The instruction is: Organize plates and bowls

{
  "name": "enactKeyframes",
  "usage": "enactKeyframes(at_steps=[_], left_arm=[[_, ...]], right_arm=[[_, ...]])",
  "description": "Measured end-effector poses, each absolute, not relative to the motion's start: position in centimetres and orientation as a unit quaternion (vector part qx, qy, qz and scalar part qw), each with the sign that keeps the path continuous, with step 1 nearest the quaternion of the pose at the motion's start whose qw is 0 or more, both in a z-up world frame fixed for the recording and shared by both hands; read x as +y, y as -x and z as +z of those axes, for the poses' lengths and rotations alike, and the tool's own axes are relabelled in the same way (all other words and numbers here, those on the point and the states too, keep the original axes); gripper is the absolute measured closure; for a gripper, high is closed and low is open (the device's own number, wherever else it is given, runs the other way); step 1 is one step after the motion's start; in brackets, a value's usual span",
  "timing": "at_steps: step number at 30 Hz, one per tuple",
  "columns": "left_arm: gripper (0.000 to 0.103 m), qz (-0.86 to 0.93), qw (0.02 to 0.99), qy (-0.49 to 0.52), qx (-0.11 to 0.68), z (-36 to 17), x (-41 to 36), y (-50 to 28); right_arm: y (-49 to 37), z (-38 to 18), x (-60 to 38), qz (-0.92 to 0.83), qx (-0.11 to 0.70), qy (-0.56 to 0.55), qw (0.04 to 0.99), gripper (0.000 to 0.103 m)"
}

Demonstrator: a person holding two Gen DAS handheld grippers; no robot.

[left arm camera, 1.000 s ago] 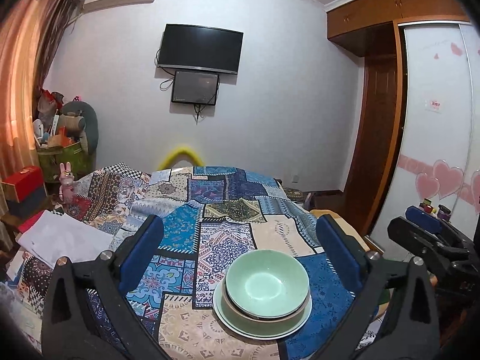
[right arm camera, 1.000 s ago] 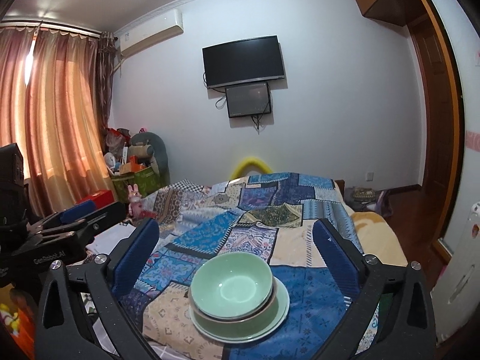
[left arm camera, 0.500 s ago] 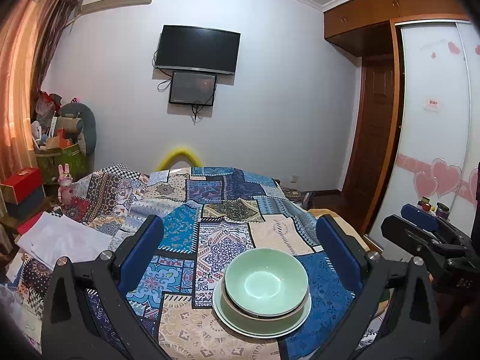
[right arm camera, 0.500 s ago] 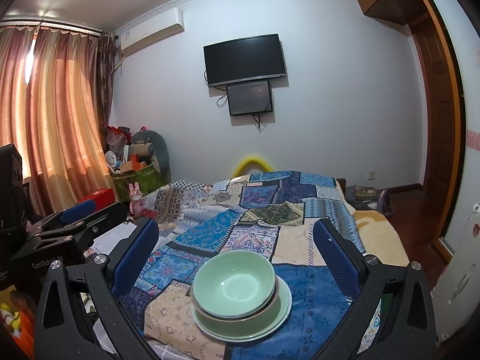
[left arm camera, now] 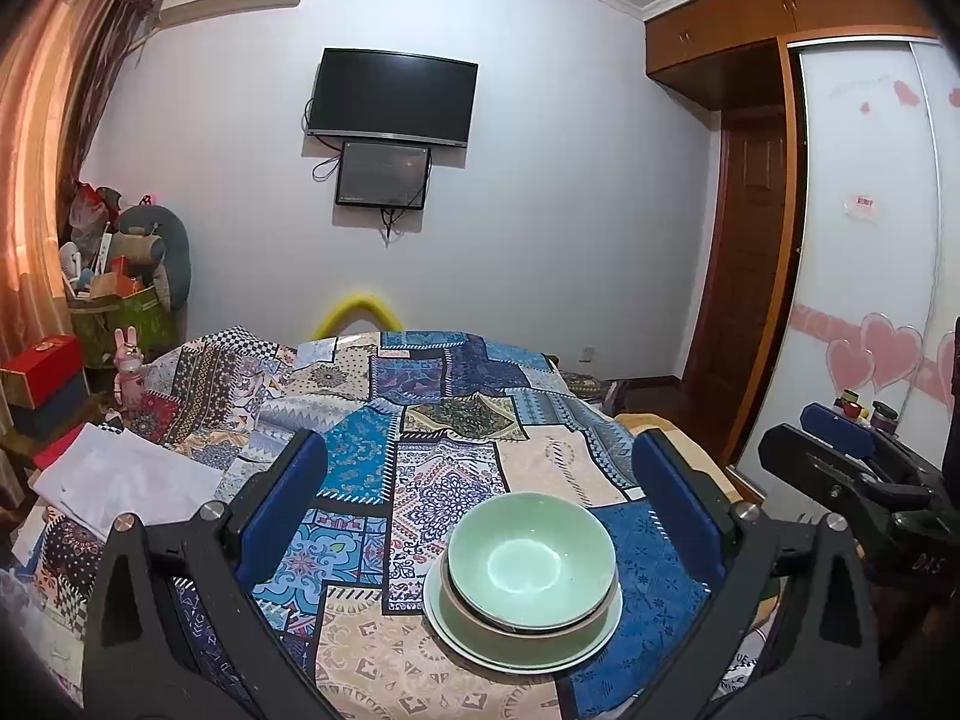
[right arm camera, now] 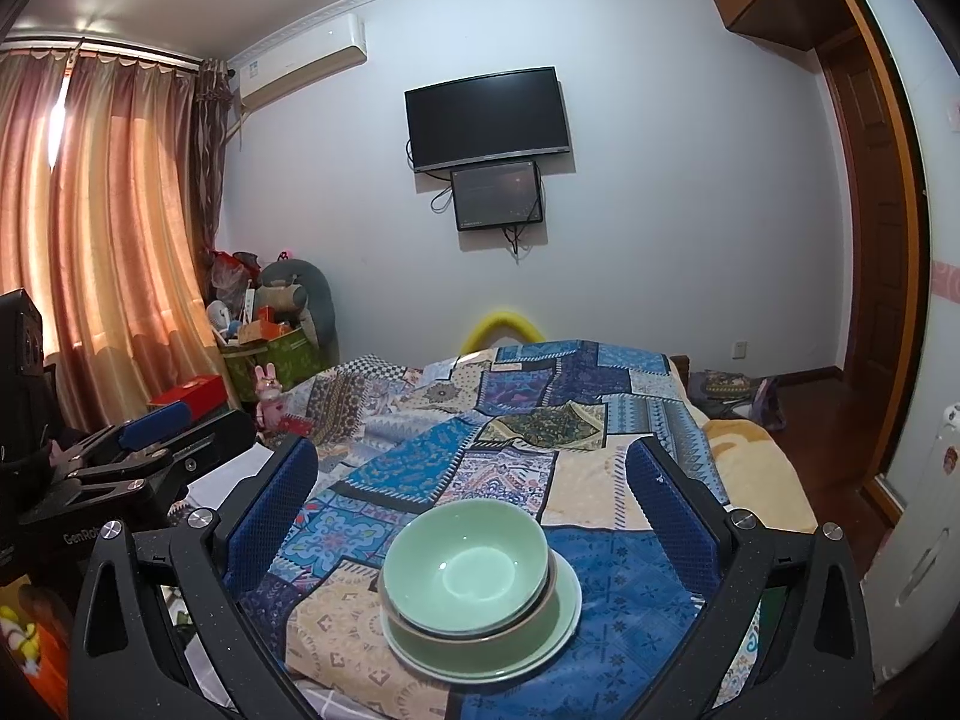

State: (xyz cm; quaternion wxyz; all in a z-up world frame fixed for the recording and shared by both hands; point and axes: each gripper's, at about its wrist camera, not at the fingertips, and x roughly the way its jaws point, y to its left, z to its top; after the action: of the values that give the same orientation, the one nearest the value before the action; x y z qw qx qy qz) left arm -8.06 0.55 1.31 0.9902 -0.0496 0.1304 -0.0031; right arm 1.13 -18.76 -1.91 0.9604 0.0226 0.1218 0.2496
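A green bowl (left arm camera: 531,558) sits nested in a second, browner-rimmed bowl (left arm camera: 528,624), and both rest on a pale green plate (left arm camera: 480,645) on the quilt (left arm camera: 432,420) of a bed. The stack lies low between the fingers of each claw, a little right of centre for the left claw (left arm camera: 480,510) and slightly left of centre for the right claw (right arm camera: 474,516). Both claws are spread wide and empty, hovering apart from the dishes, with blue pads (right arm camera: 270,516) clear of the rims.

The pieces look like glazed ceramic: stiff, smooth, probably slippery and fairly heavy for their size, and likely to chip or crack if knocked together or dropped. The soft, wrinkled quilt gives an uneven footing, so the stack may rock when pushed. The stacking itself already looks finished.

If a piece is to be lifted, the top bowl's rim seems the best hold, one finger inside and one outside the wall, closed firmly. The plate lies flat, its edge sunk a little into the cloth, so getting a finger under it would be harder.
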Motion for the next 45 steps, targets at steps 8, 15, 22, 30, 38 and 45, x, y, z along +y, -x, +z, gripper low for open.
enactKeyframes(at_steps=[8, 15, 22, 30, 38, 45], left_arm=[[0.000, -0.005, 0.990, 0.050, 0.133, 1.22, 0.50, 7.99], [0.000, -0.007, 0.989, 0.053, 0.138, 1.04, 0.70, 7.79], [0.000, -0.009, 0.989, 0.048, 0.140, 0.99, 0.77, 7.67], [0.000, -0.013, 0.989, 0.047, 0.136, 0.96, 0.79, 7.68], [0.000, -0.019, 0.988, 0.054, 0.144, 0.87, 0.92, 7.53], [0.000, -0.025, 0.987, 0.061, 0.149, 0.77, 1.18, 7.26]], right_arm=[[-1.15, -1.93, -18.74, 0.249, 0.122, -0.023, 0.961, 0.000], [-1.08, -1.89, -18.82, 0.249, 0.120, -0.022, 0.961, 0.000], [-1.09, -1.94, -18.86, 0.246, 0.119, -0.017, 0.962, 0.000], [-1.05, -1.91, -18.74, 0.247, 0.123, -0.014, 0.961, 0.000], [-1.34, -1.86, -18.76, 0.247, 0.126, -0.011, 0.961, 0.000], [-1.41, -1.96, -18.50, 0.248, 0.128, -0.008, 0.960, 0.000]])
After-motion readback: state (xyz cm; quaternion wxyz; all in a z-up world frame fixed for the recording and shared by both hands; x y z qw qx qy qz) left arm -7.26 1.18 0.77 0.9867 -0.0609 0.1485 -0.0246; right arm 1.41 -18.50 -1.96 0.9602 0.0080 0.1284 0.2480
